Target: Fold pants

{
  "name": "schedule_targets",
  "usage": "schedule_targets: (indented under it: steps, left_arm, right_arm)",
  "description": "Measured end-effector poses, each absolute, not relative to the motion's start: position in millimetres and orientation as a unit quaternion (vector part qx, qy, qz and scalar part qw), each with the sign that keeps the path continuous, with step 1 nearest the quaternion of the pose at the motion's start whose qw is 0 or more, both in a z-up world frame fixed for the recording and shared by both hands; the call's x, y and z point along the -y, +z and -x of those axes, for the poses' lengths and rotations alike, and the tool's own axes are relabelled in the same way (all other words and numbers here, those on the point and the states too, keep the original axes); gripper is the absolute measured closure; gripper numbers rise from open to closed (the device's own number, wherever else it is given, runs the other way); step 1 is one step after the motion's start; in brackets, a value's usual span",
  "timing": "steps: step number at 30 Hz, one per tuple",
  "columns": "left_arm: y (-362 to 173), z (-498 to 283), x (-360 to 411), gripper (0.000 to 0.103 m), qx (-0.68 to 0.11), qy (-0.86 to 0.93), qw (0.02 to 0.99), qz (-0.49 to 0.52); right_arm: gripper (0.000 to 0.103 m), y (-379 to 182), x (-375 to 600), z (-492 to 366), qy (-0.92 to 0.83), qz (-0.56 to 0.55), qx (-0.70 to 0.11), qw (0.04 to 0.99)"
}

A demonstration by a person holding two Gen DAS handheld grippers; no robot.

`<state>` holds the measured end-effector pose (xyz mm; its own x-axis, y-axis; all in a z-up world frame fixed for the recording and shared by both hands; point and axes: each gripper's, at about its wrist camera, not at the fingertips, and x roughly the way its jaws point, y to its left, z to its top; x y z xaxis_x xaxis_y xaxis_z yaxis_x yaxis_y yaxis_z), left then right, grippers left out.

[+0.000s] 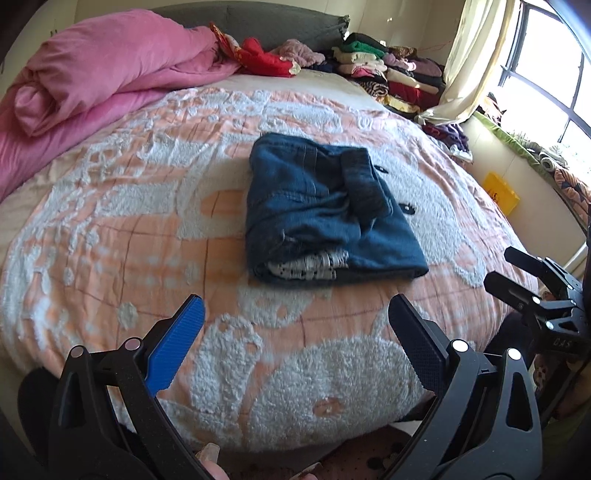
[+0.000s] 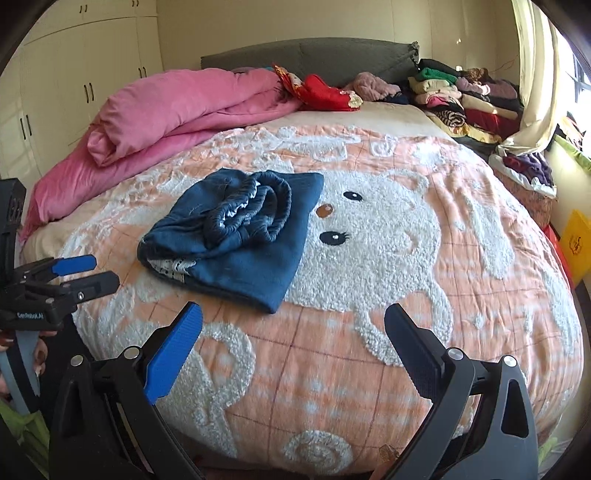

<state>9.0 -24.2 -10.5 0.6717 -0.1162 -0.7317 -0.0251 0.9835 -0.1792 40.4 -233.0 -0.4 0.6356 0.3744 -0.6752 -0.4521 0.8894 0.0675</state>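
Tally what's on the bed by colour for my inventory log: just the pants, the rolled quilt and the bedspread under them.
Blue: 1, folded pants
Pink: 1, rolled quilt
Peach and white: 1, bedspread
Total: 3

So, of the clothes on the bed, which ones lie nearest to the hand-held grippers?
The folded blue pants, alone in the middle of the bedspread. The stacked clothes and the red garment lie far back by the headboard.
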Motion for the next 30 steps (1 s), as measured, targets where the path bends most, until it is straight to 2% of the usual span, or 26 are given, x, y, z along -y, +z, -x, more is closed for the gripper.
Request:
schedule_targets:
  steps: [30]
  left_arm:
    - [-17.7,-9.7,21.2,0.010,-0.401,-0.012,0.911,0.092]
  right_arm:
    - [0.005,-9.6,227.2,-38.0,0.225,0.053,-0.347,0.909]
